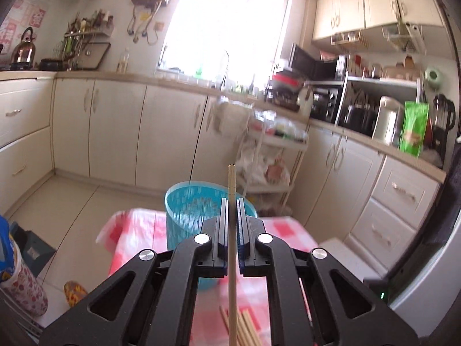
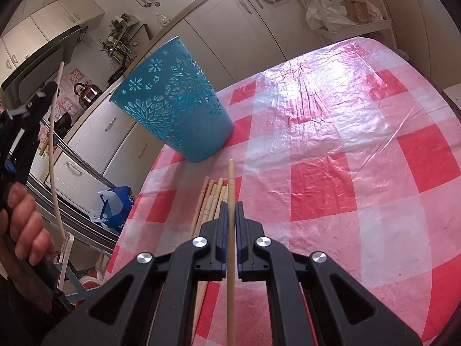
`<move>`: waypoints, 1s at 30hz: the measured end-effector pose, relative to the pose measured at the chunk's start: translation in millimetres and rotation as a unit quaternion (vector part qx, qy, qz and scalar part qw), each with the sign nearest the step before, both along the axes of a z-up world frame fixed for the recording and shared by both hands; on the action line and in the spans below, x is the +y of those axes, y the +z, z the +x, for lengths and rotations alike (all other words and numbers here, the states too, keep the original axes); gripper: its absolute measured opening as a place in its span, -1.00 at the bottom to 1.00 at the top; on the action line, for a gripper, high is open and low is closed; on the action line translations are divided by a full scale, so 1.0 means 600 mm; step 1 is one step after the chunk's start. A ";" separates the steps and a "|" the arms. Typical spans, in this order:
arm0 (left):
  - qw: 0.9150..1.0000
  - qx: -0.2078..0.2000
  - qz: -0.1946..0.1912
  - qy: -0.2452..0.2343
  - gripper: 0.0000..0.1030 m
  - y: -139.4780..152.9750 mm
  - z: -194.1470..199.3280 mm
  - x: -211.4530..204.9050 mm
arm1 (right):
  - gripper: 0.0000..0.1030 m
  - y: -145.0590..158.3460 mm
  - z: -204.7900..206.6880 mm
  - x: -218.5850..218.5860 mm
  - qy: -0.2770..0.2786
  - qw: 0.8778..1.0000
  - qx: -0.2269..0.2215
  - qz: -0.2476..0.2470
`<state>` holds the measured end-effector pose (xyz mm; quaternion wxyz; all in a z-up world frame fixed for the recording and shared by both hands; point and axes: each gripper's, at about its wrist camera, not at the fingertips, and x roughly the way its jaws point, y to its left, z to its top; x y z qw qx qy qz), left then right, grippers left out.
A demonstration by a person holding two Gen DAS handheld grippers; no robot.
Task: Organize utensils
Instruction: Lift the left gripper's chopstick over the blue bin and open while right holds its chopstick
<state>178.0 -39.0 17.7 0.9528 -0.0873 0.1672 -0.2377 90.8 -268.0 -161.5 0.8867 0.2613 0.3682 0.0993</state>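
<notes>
My left gripper is shut on a wooden chopstick that points up, held above the table near the teal perforated cup. My right gripper is shut on another wooden chopstick, low over a pile of chopsticks on the red-and-white checked tablecloth. The teal cup stands upright just beyond the pile. The left gripper and its chopstick show at the left edge of the right wrist view. More chopsticks lie below the left gripper.
The table stands in a kitchen with cream cabinets and a white trolley behind it. A blue bag lies on the floor left of the table. The table's left edge runs close to the chopstick pile.
</notes>
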 end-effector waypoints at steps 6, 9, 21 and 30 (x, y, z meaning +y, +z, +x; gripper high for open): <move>0.998 -0.048 -0.025 0.022 -0.91 0.056 0.068 -0.008 | -0.89 -0.007 0.003 -0.004 0.002 1.000 0.005 0.012; 0.996 -0.063 -0.044 0.036 -0.91 0.078 0.103 -0.011 | -0.89 -0.008 0.005 -0.001 0.008 1.000 0.006 0.012; 0.988 -0.088 -0.052 0.116 -0.91 0.061 0.225 -0.040 | -0.89 -0.013 0.007 -0.003 0.010 1.000 0.012 0.017; 0.988 -0.076 -0.014 0.133 -0.90 -0.002 0.225 -0.065 | -0.89 -0.014 0.006 -0.008 0.008 1.000 0.013 0.024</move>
